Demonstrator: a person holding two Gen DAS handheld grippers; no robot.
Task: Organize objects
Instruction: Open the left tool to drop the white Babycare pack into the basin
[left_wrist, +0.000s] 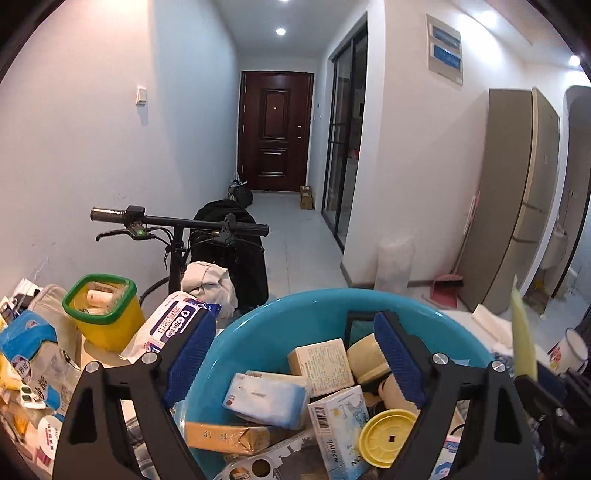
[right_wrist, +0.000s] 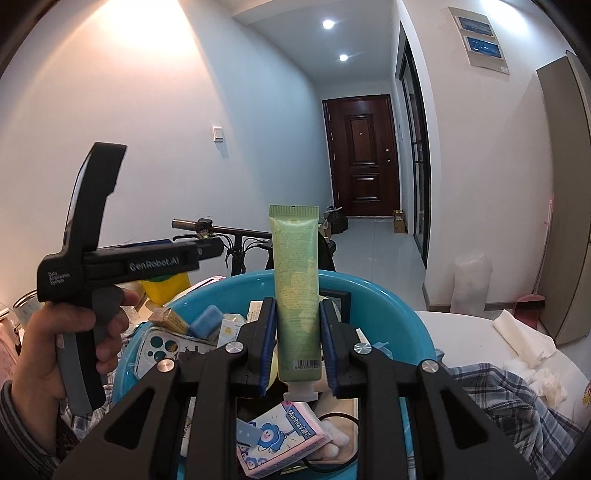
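Note:
A teal basin (left_wrist: 280, 321) holds several small things: cream boxes (left_wrist: 321, 365), a blue-white tissue pack (left_wrist: 266, 398), a yellow lid (left_wrist: 388, 435) and a phone case (right_wrist: 159, 350). My left gripper (left_wrist: 295, 321) hovers over the basin, its jaws wide open and nothing between the blue pads. My right gripper (right_wrist: 298, 304) is shut on a pale green tube (right_wrist: 295, 266), held upright with its cap down over the basin (right_wrist: 388, 314). In the left wrist view the tube (left_wrist: 522, 339) shows as a blur at the right edge. A hand (right_wrist: 55, 343) grips the left gripper's handle.
Left of the basin stand a yellow tub with a green rim (left_wrist: 103, 314) and a wipes pack (left_wrist: 173, 328). Behind them is a scooter handlebar (left_wrist: 177, 221). A mug (left_wrist: 569, 350), a plaid cloth (right_wrist: 498, 391) and white tissue (right_wrist: 524, 339) lie to the right on the white table (right_wrist: 461, 325).

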